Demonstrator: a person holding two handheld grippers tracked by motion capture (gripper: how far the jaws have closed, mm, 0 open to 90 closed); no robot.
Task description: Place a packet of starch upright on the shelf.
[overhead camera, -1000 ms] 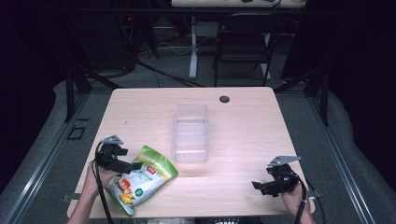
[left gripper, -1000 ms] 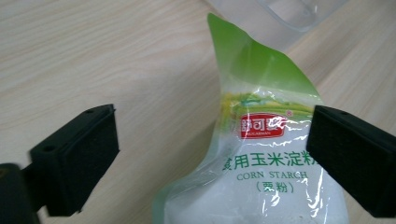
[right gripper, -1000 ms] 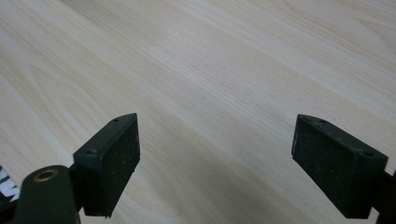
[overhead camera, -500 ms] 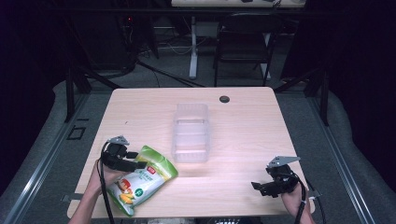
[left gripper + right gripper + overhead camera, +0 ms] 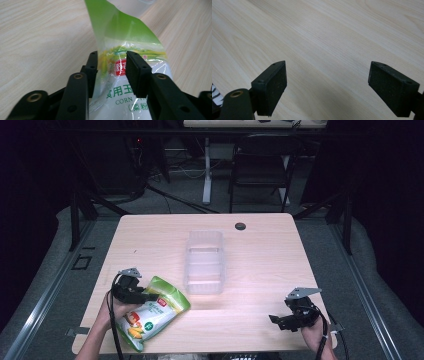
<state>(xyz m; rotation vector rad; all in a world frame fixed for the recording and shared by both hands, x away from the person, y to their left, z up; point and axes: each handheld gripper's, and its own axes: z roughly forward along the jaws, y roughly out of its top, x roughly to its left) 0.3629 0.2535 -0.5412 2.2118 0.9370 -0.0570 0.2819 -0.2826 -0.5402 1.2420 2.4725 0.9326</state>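
A: Left gripper (image 5: 145, 296), near-left part of table (image 5: 260, 265). Jaws just been closing, green corn starch bag (image 5: 150, 315) between them.

B: Confirmed from left gripper view: left gripper (image 5: 111, 65) pinching the bag (image 5: 125, 45) across its printed face, both pads pressed against the film. Red label patch and "CORN" lettering readable just between and below the pads. Film crumpled at the grip.

A: Bag position?

B: Near-left corner of table, lying flat, long axis slanting from near-left to far-right. Green top end pointing toward the clear plastic container (image 5: 204, 262), just short of it, not touching. Yellow corn picture at the near end, close to the table edge.

A: Hand (image 5: 112, 306) wrapped around the left gripper body, forearm entering from the near edge. Cable trailing back along it.

B: Right gripper (image 5: 280, 320) near-right, well apart from bag and container. Right gripper view: right gripper (image 5: 327, 87) spread wide, bare wood grain between the pads, nothing held.

A: Container?

B: Centre of table, rectangular, transparent, long side running near to far. Small dark round grommet (image 5: 240, 226) at the far edge, right of the container's far end. Chair (image 5: 260, 165) beyond the table, in shadow.
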